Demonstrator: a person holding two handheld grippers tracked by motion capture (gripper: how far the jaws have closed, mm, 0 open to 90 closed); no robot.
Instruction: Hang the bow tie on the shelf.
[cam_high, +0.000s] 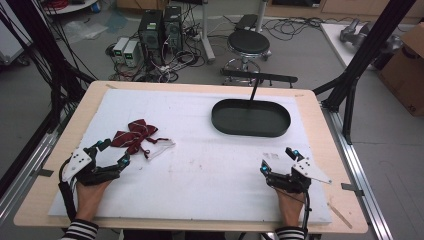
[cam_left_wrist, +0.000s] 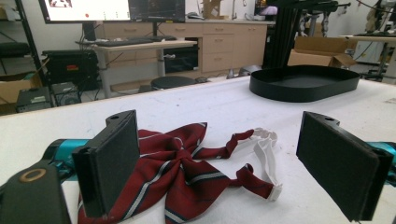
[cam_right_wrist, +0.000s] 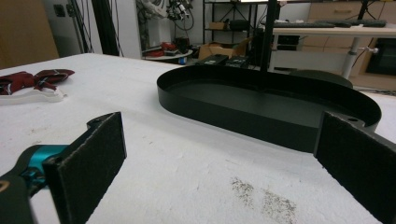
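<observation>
Setting: workshop room with computer towers, a stool and loose cables on the floor beyond a wooden table covered by a white mat.
Left gripper: jaws wide apart, nothing between the pads yet; held low over the mat by the person's left hand, apparently so the jaws can straddle the cloth.
Bow tie: dark red with pale stripes, lying flat on the mat just ahead of the left gripper's jaws; in the left gripper view its knot sits between the two pads and slightly beyond them.
Strap: white band with a clasp, trailing from the bow tie toward the left gripper's right-hand jaw; loose, so it would likely drag behind in a lift.
Right gripper: jaws also spread, empty, resting near the mat and well apart from the bow tie.
Tray: black oval with a low wall, empty, straight ahead of the right gripper and far off to the right of the left one; probably the receiving place, its open top allowing a drop from above.
Step in hand: judged as the approach before a grasp on the knot.
</observation>
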